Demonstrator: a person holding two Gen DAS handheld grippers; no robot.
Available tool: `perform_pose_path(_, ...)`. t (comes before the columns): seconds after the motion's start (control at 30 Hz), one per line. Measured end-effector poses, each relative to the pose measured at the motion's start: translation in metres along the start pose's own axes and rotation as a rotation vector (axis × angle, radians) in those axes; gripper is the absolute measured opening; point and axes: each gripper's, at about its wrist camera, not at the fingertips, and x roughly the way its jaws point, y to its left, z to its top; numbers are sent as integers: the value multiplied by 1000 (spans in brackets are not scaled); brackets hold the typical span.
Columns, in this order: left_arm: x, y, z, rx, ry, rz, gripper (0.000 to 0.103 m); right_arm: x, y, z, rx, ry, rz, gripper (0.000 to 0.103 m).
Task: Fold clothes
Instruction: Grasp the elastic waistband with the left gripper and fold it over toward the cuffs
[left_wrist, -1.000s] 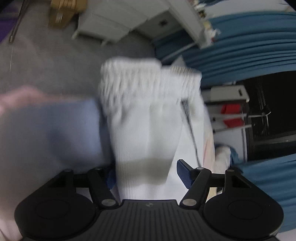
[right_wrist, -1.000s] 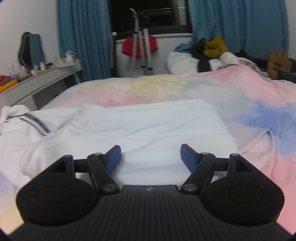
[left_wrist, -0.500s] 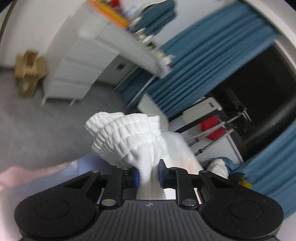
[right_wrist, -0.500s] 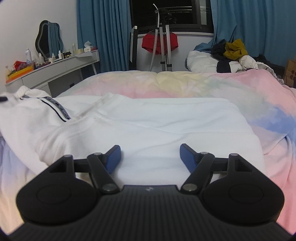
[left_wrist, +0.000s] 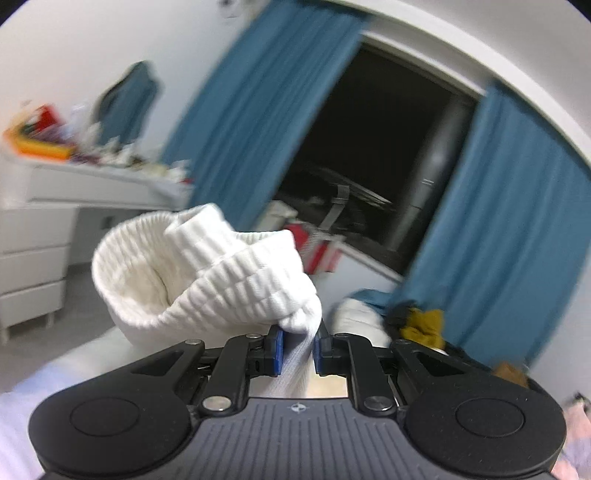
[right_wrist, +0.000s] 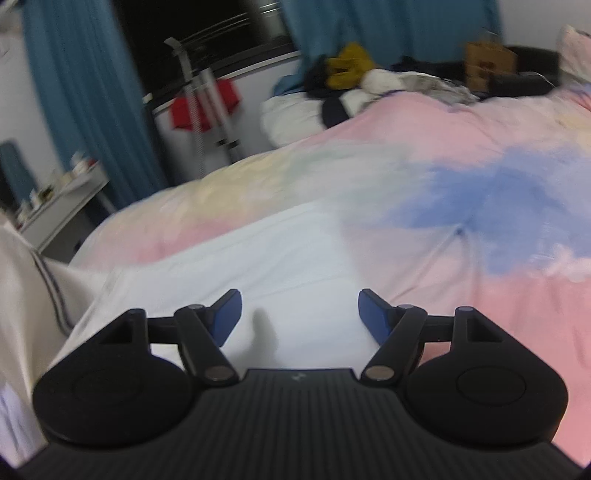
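My left gripper (left_wrist: 297, 349) is shut on the ribbed cuff (left_wrist: 207, 280) of a white garment's sleeve and holds it lifted in the air, the cuff bunched above the fingers. In the right wrist view the white garment (right_wrist: 258, 266) lies spread on the bed, and its lifted sleeve with a dark stripe (right_wrist: 48, 291) rises at the left edge. My right gripper (right_wrist: 299, 314) is open and empty, just above the garment's flat body.
The bed has a pink, blue and yellow cover (right_wrist: 480, 192). A pile of clothes (right_wrist: 351, 77) lies at its far end. A white dresser (left_wrist: 37, 229) stands at the left. Blue curtains (left_wrist: 258, 110) and a dark window are behind, with a drying rack (right_wrist: 199, 99).
My left gripper closed on the cuff and lifted it, swinging from facing the floor to facing the window. My right gripper stayed open and turned rightward over the garment.
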Motion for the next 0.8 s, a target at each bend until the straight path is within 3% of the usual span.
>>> perform_pose_path(0.13,11,-90,-50,150,9,-89,16,-5,-31,17,122,-11,-24,72)
perform_pose_path(0.23,15,-137,-111,280,60,-156,16,-8,-54,28,207,-20,-34,72)
perform_pose_path(0.4,26,-174,-227,531,233,-229,15,-9,-89,45,308,-24,26,74)
perform_pose_path(0.5,28,-173,-271,694,216,-219,14,-7,-104,51,370,-13,138,70)
perform_pose_path(0.63,36,-171,-273,742,214,-235,23,6,-121,52,474,54,259,63)
perform_pose_path(0.73,32,-162,-267,781,233,-274,57,25,-120,54,489,125,324,63)
perform_pose_path(0.8,21,-137,-261,823,251,-277,59,38,-115,57,482,163,368,63)
